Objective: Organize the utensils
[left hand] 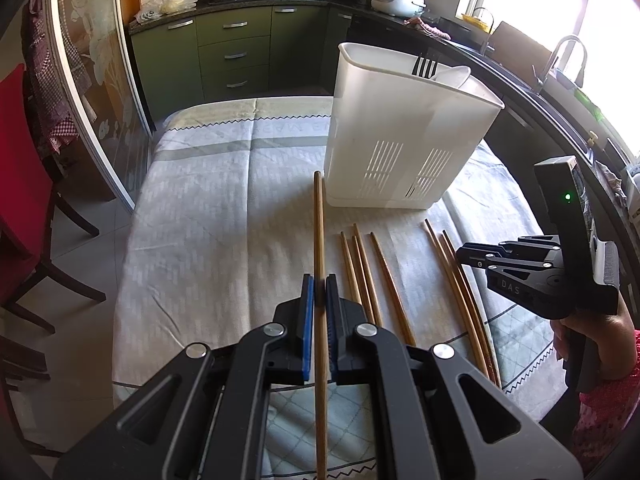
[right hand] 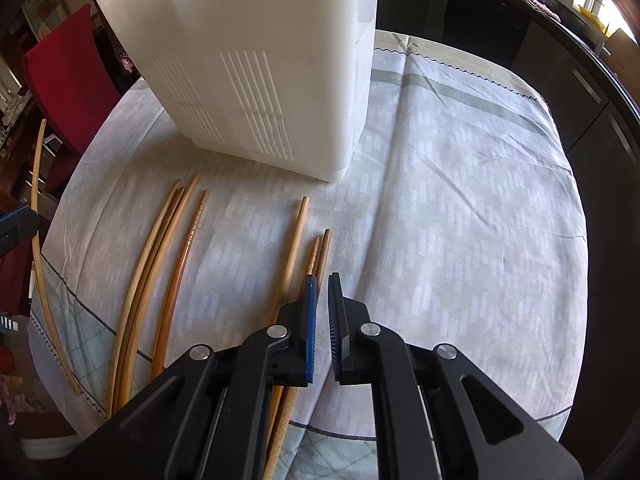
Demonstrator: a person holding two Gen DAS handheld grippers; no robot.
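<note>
My left gripper [left hand: 319, 280] is shut on a wooden chopstick [left hand: 319, 220], which points ahead toward the near left corner of the white slotted utensil holder [left hand: 400, 128]. A black fork [left hand: 425, 66] and a white spoon [left hand: 452, 76] stand in the holder. Several more chopsticks [left hand: 384, 272] lie on the cloth in front of it, with a second group [left hand: 456, 280] further right. My right gripper [right hand: 323, 280] is shut and holds nothing. It hovers over the ends of the right-hand chopsticks [right hand: 298, 248], with the holder [right hand: 256, 60] ahead to the left.
A pale patterned cloth [left hand: 220, 220] covers the table. A red chair [left hand: 20, 200] stands at its left side. Green cabinets [left hand: 240, 52] and a dark counter with a tap [left hand: 568, 52] run behind and to the right. The person's hand [left hand: 592, 344] holds the right gripper.
</note>
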